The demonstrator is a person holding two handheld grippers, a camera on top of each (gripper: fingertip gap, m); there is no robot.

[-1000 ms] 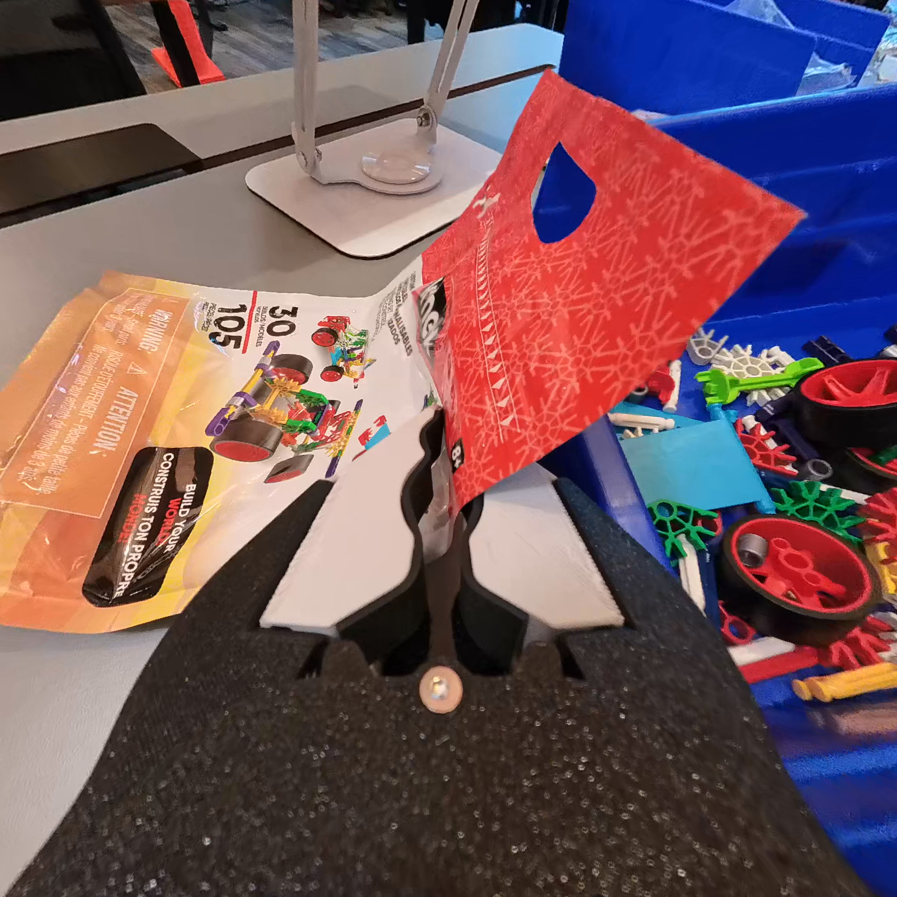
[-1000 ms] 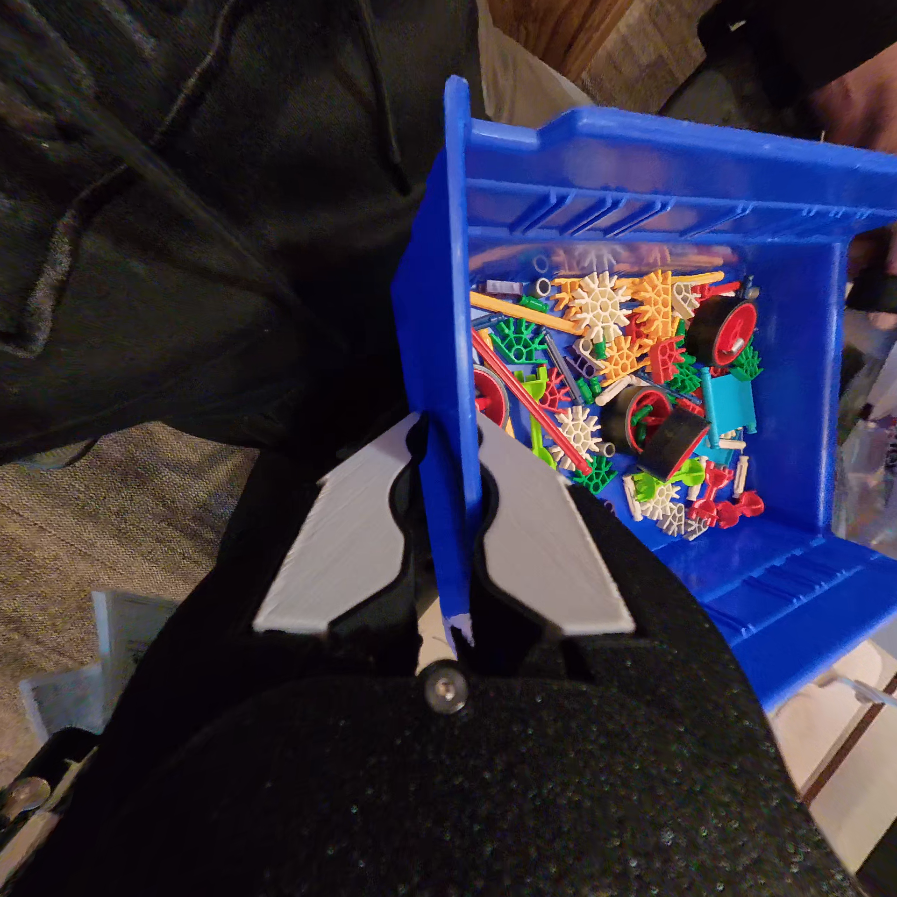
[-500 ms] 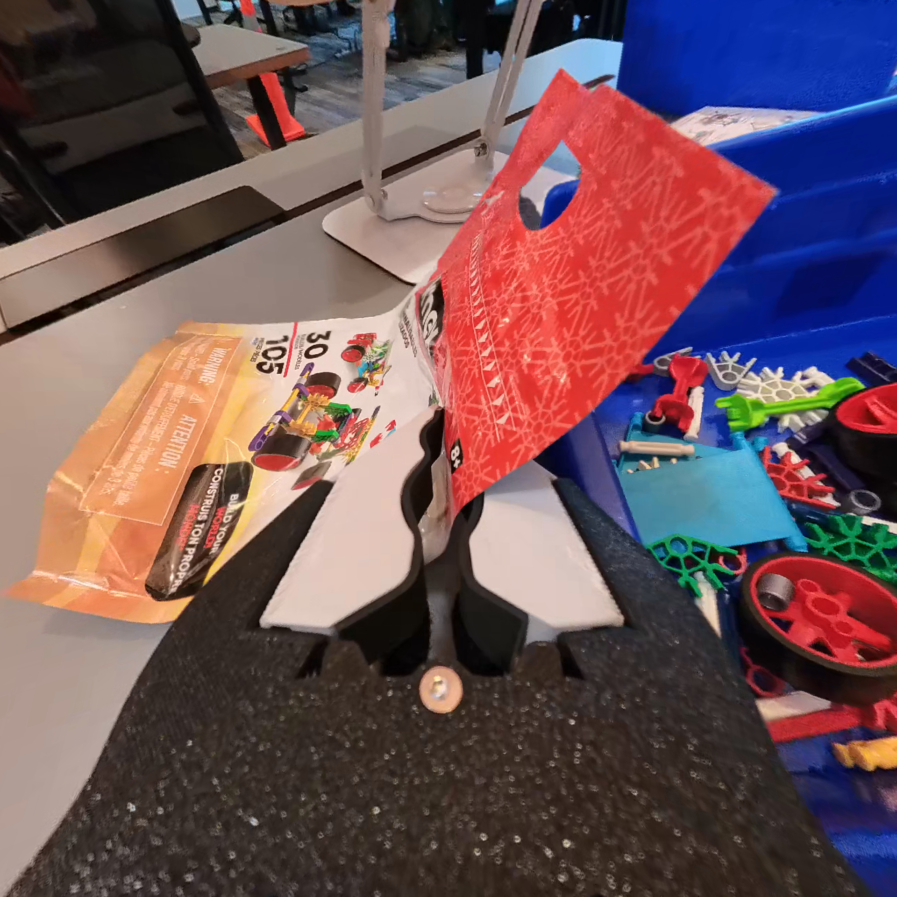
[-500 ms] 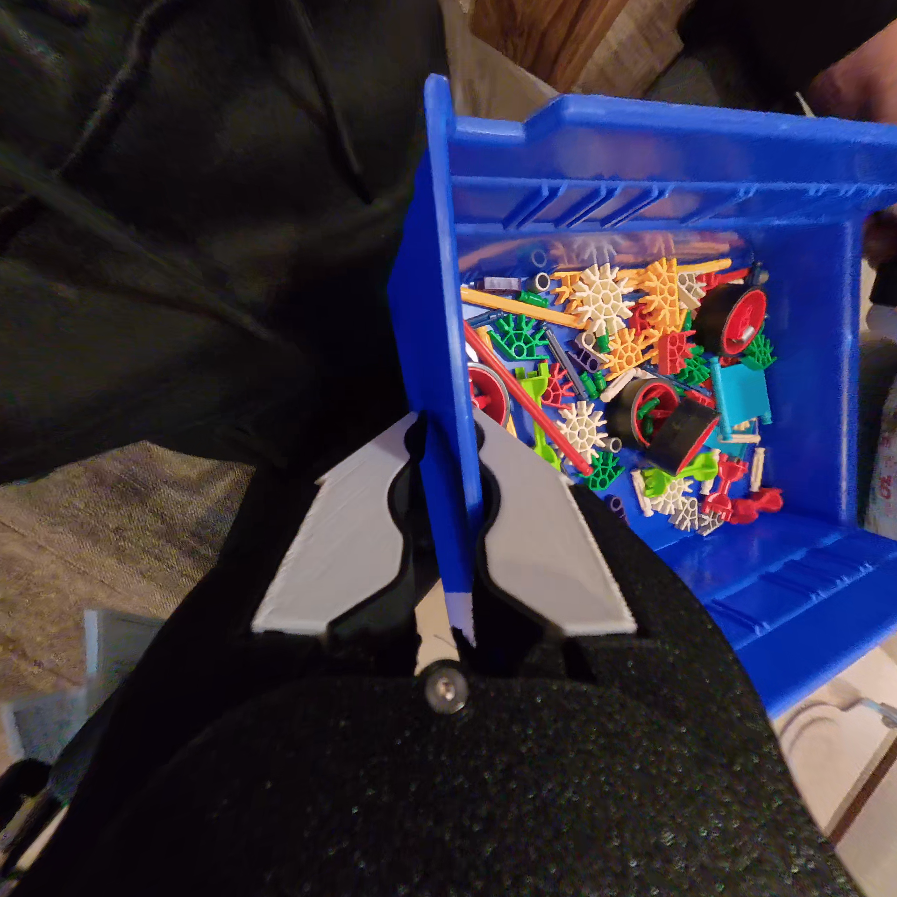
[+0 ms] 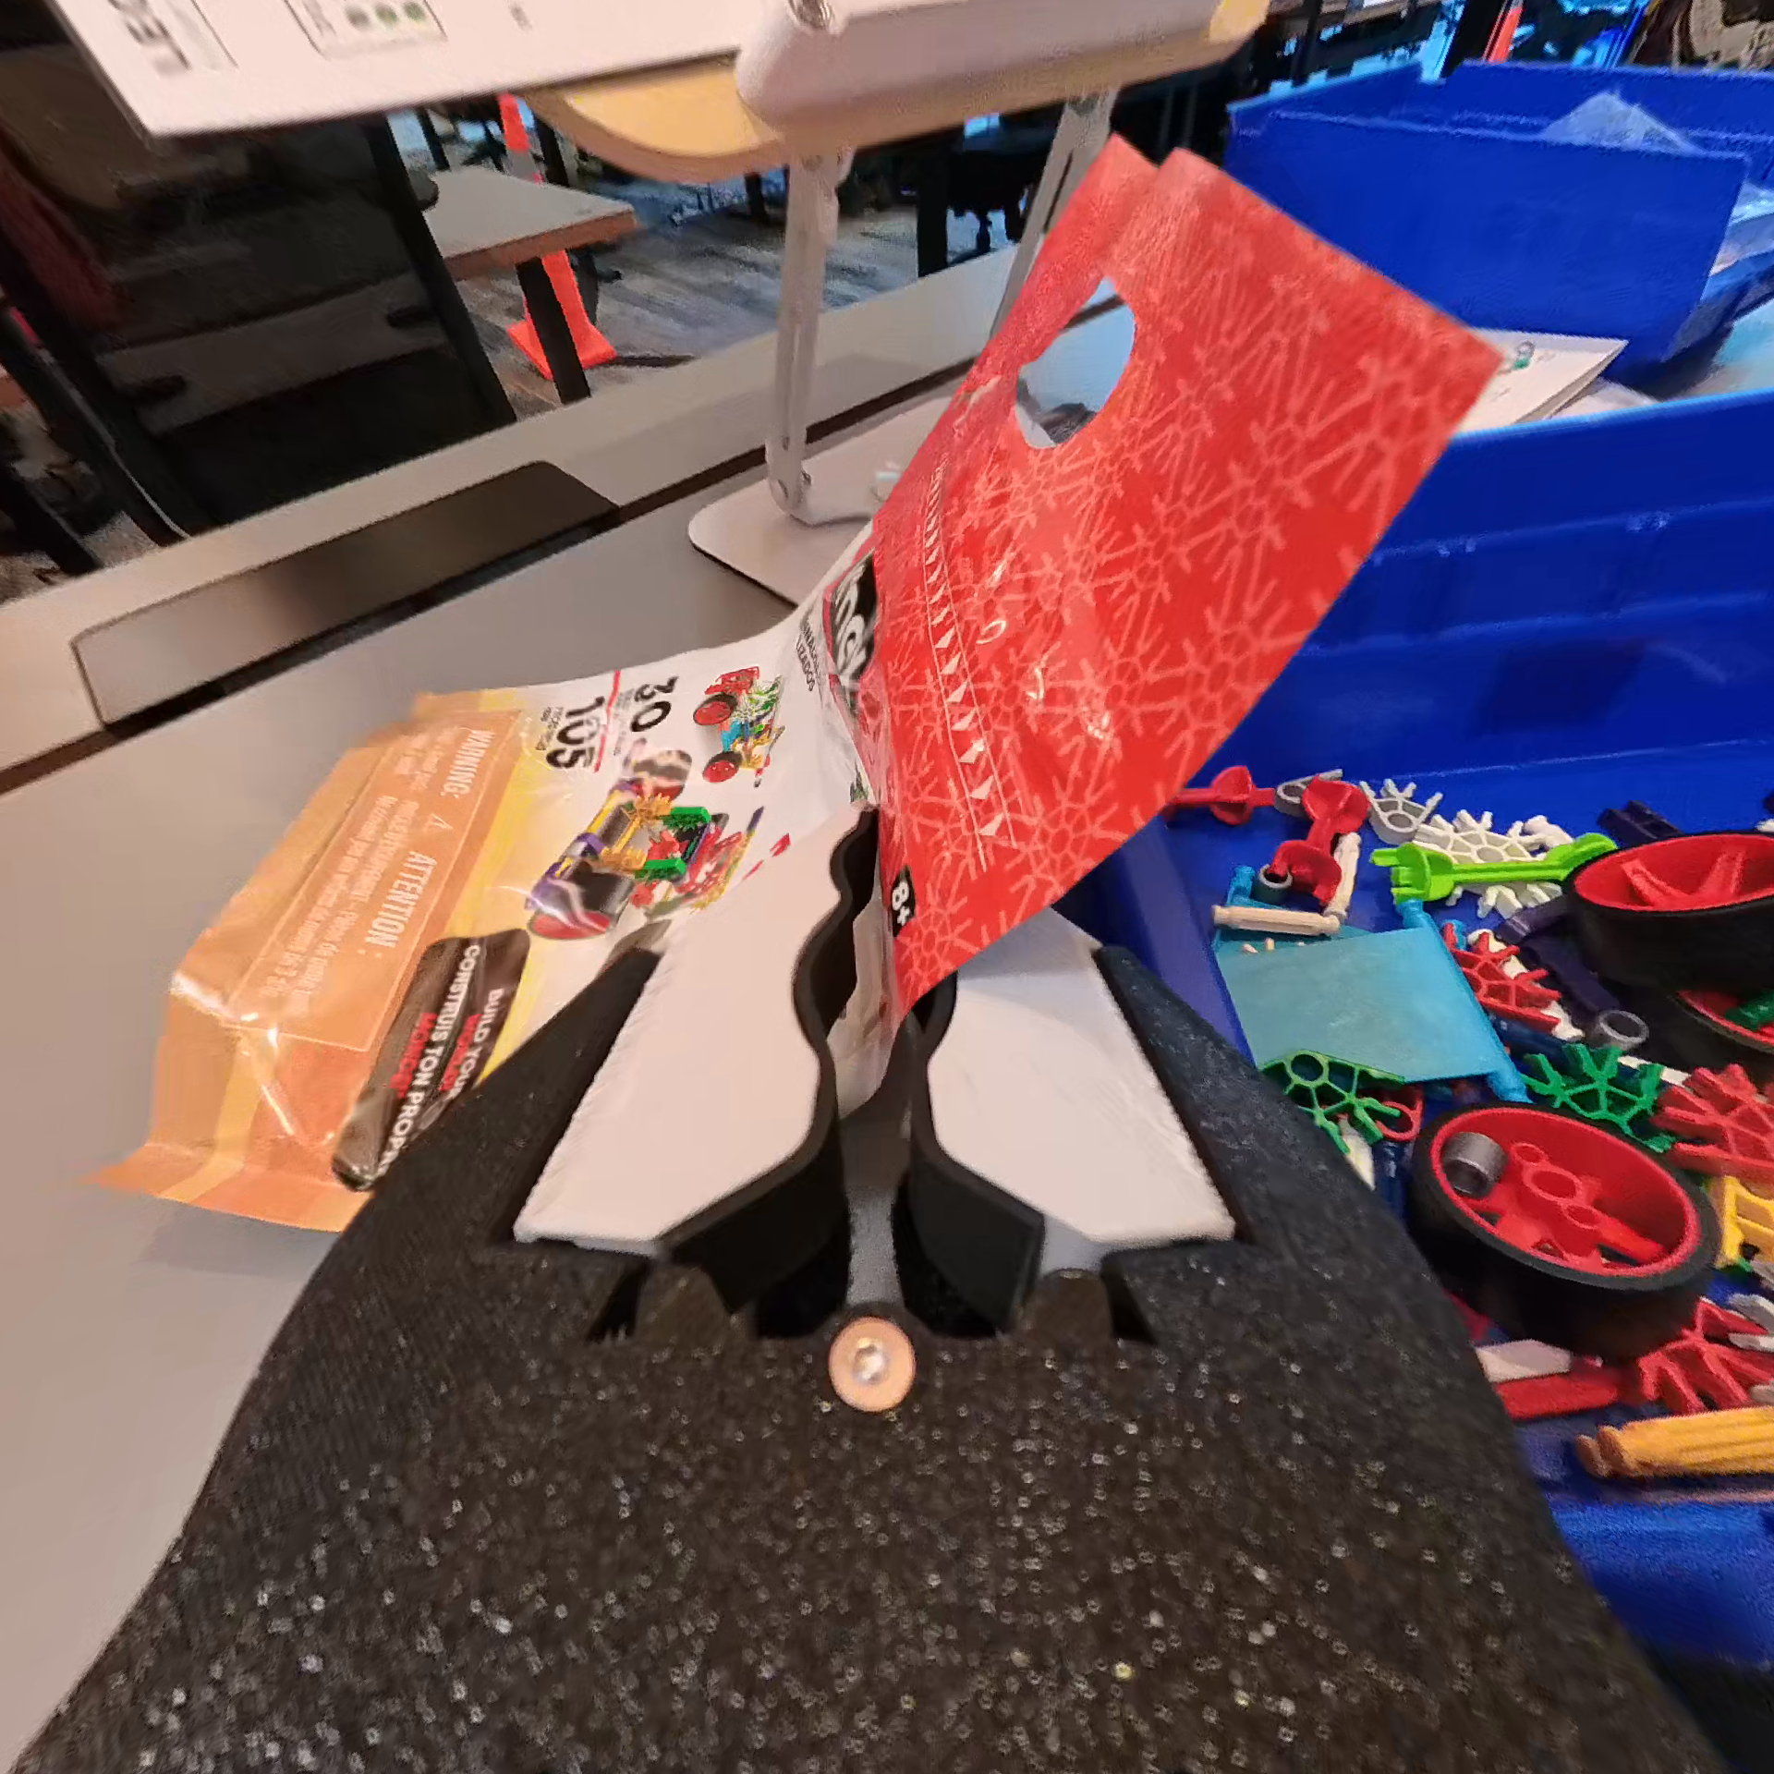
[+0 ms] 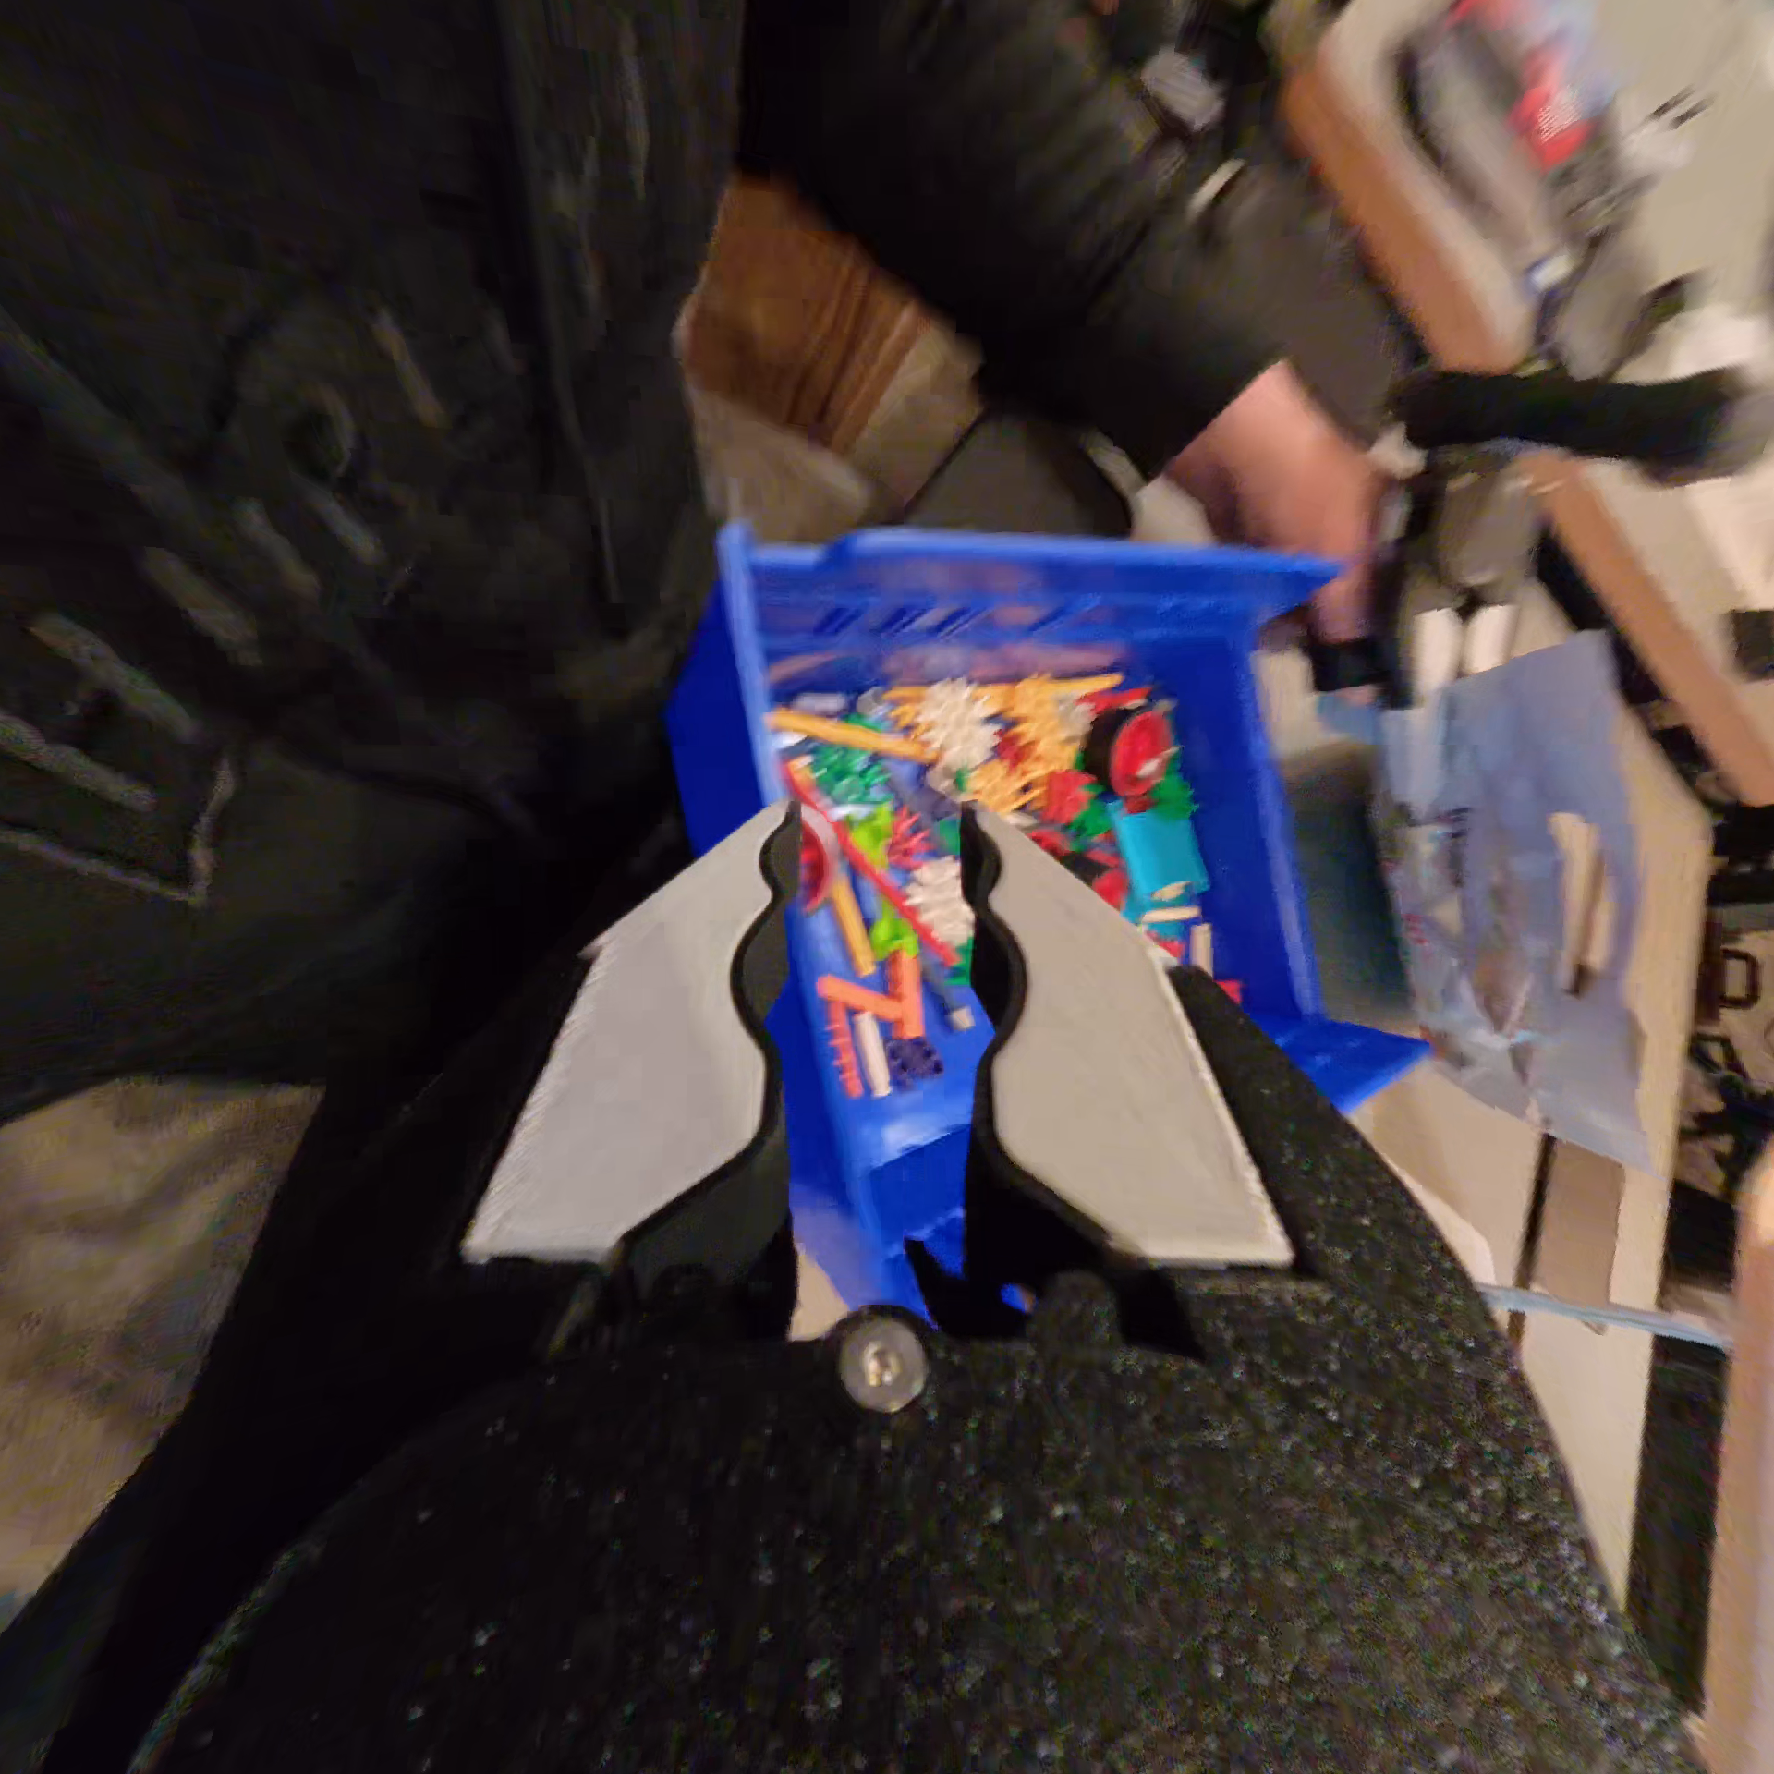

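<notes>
Pinching the red-topped toy bag (image 5: 1133, 595) by its edge, the left gripper (image 5: 878, 970) is dangling it beside the blue bin (image 6: 1008, 586) while the right gripper (image 6: 878, 845) is gaping above that bin's near wall, risking the thin plastic slipping free

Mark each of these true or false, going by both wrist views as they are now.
1. The left tool is shut on the red bag. True.
2. The right tool is clamped on the bin wall. False: its jaws stand apart, with the blue bin seen beyond them.
3. The bin holds loose toy parts, wheels among them. True.
4. The bag lies flat inside the bin. False: its red top is lifted, and its orange end rests on the grey table beside the bin.
5. A white stand sits on the table behind the bag. True.
</notes>
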